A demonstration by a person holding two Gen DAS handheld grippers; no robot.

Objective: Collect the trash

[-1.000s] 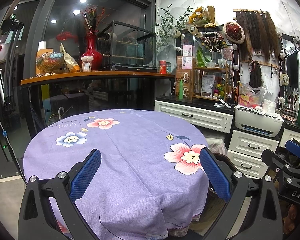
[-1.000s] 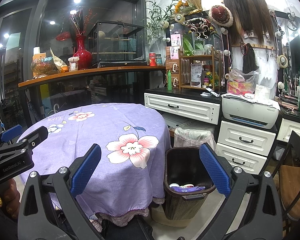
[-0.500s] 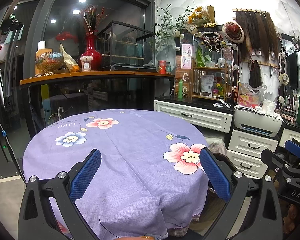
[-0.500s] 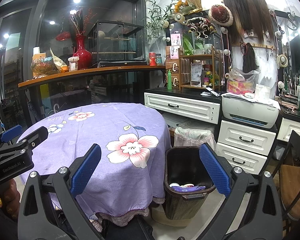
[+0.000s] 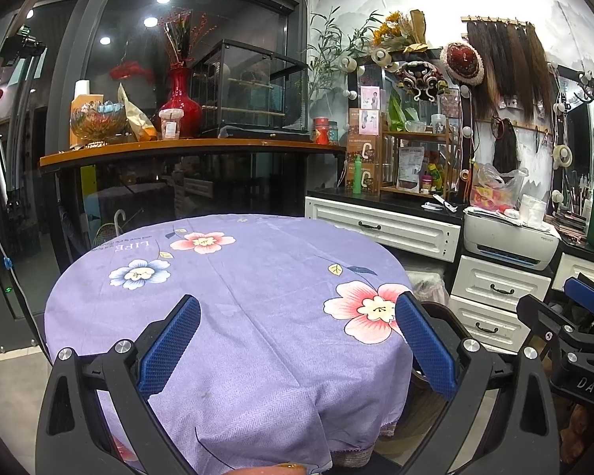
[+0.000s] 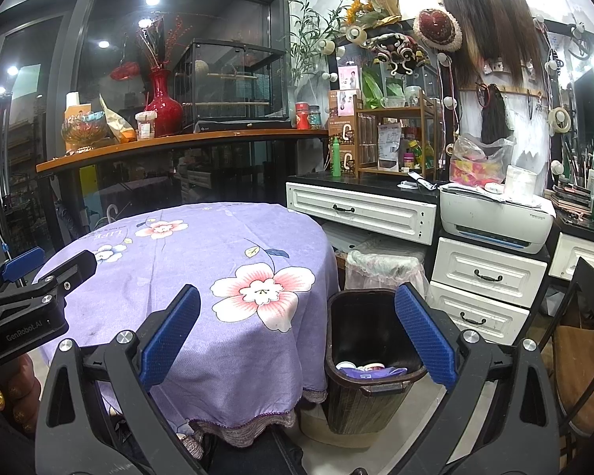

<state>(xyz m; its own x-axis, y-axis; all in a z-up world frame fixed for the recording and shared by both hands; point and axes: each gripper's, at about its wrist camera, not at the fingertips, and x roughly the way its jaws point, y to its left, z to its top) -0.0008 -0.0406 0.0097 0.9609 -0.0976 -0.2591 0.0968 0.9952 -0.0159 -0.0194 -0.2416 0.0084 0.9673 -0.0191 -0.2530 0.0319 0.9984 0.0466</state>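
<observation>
Left gripper: the left gripper [image 5: 297, 340] is held above the near edge of the round table, its blue-padded jaws spread wide with nothing between them; in the right wrist view it is seen from the side at the table's left edge [image 6: 27, 277], jaws parted there too
Right gripper: the right gripper [image 6: 297, 334] is held off the table's right edge — jaws spread wide, nothing gripped; in the left wrist view only part of it is seen, at the far right [image 5: 566, 316]
Table: a round table is covered by a purple floral tablecloth [image 5: 233, 285], which hangs over the edge all round [image 6: 202, 261]
Trash bin: a dark brown trash bin [image 6: 370, 396] is stood on the floor just beside the table's right edge, close to the hanging cloth
Trash: the trash [image 6: 370, 370] is seen low inside the bin — pale cup-like pieces and a purple wrapper; the items cannot be told apart more exactly
Second bin: a bin lined with a pale bag [image 6: 382, 267] is set behind the brown one, in front of the white drawers [image 6: 487, 273]
Printer: a white printer [image 6: 495, 215] is placed on top of the drawers
Shelf: a red vase [image 5: 182, 105] and a glass case [image 5: 249, 87] are carried on the wooden shelf [image 5: 186, 146] beyond the table's far edge
</observation>
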